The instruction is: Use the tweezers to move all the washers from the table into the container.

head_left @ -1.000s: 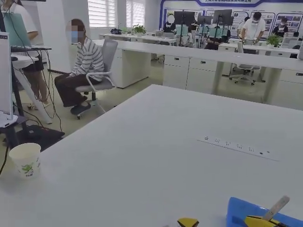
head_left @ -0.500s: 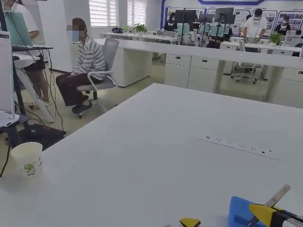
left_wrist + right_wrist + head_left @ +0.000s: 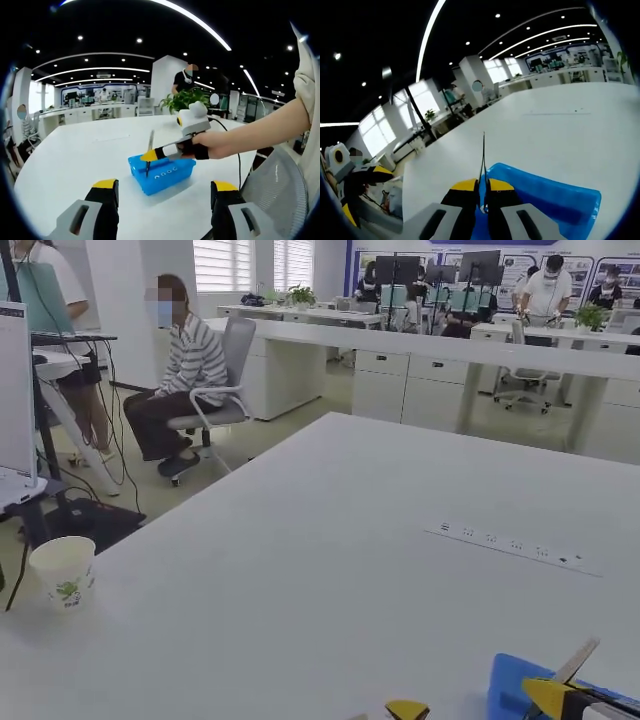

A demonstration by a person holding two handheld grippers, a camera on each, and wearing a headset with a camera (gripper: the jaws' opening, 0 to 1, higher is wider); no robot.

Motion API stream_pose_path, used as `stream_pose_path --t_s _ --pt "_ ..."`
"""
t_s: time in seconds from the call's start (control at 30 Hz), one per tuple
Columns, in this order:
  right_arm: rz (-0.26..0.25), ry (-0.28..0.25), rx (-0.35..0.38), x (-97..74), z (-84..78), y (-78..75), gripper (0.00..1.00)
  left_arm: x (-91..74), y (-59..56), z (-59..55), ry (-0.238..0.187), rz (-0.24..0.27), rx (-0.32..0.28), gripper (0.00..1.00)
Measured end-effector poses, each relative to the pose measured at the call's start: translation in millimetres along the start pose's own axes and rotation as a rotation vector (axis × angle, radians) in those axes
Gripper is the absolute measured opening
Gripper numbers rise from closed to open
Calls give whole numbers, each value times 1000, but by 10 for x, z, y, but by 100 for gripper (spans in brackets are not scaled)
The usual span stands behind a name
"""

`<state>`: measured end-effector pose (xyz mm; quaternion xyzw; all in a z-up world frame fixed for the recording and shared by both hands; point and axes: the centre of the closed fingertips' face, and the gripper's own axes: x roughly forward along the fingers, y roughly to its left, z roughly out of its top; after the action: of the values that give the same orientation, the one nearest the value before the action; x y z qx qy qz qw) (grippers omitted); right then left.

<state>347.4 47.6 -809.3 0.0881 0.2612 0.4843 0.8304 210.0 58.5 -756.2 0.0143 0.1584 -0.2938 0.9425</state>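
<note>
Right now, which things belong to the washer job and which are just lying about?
Job:
tweezers, clamped in the right tool
blue container
left tool, open

Lying about:
paper cup
power strip

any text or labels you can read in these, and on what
None can be read.
Wall posters: lettering too blurred.
Cup: green print, no legible words.
Container: white marks on its side, too small to read.
</note>
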Motion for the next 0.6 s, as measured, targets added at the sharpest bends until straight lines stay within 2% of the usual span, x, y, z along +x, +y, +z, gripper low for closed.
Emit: stream_pose_path --t_s 0.27,0.4,0.6 --pt "-8 48 -43 58 -116 -22 3 6 -9 -9 6 -4 2 75" --pt "-12 60 -55 67 -140 -46 3 -9 -7 63 -37 -9 -33 77" --pt "-14 68 -97 65 -160 -34 3 -8 -3 59 -36 -9 -43 76"
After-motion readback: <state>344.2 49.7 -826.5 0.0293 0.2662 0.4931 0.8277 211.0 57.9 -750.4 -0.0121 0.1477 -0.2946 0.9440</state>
